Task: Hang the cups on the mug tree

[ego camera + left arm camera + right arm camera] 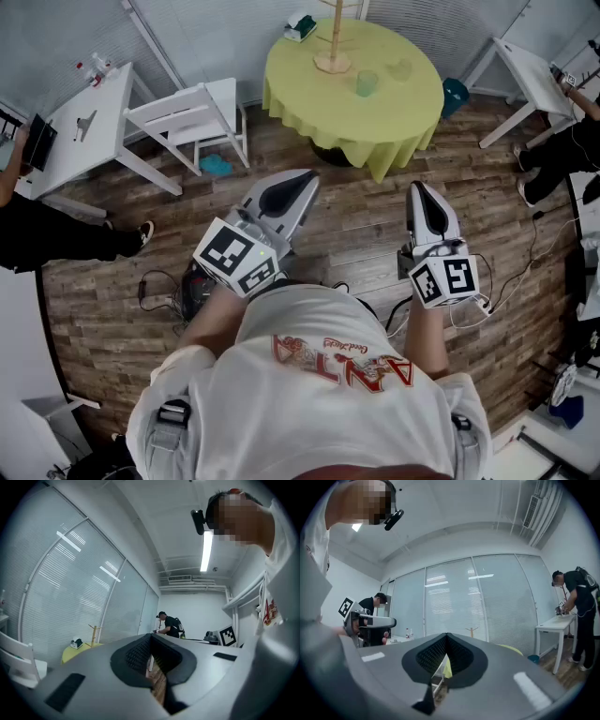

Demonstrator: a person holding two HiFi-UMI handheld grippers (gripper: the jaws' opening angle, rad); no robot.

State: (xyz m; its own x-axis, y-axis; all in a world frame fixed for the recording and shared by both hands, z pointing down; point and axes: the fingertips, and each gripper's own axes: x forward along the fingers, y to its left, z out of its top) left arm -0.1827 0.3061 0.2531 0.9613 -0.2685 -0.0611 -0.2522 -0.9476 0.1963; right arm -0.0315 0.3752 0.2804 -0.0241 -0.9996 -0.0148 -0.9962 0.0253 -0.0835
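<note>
Left hand-held gripper: the grey two-jaw left hand-held gripper (pixel 302 180), carrying a cube with square markers, is hovering low in front of the person's body over the wooden plank floor (pixel 356 225); its jaws are meeting at the tips, and its ribbed pads (pixel 138 654) are clasping nothing
Right hand-held gripper: the matching grey right hand-held gripper (pixel 420 190) is hovering beside the left one, apart from it and pointing the same way; its jaws are lying fully together and are gripping nothing
Cups: a translucent green cup (pixel 366 82) is standing upright on the bench, near the foot of the mug tree; a paler cup-like shape (pixel 401 68) is sitting near it to the right, too faint to make out in detail; both are lying well apart from the two grippers
Mug tree: the pale wooden mug tree (pixel 332 52) with a round base is standing upright on the far part of the bench, its top running out of the head view
Bench: the round bench draped in a yellow-green cloth (pixel 291 89) is standing well ahead of the person
Surroundings: a white slatted chair (pixel 192 112) is standing just left of the bench, and a teal bin (pixel 455 94) is sitting at its right edge
</note>
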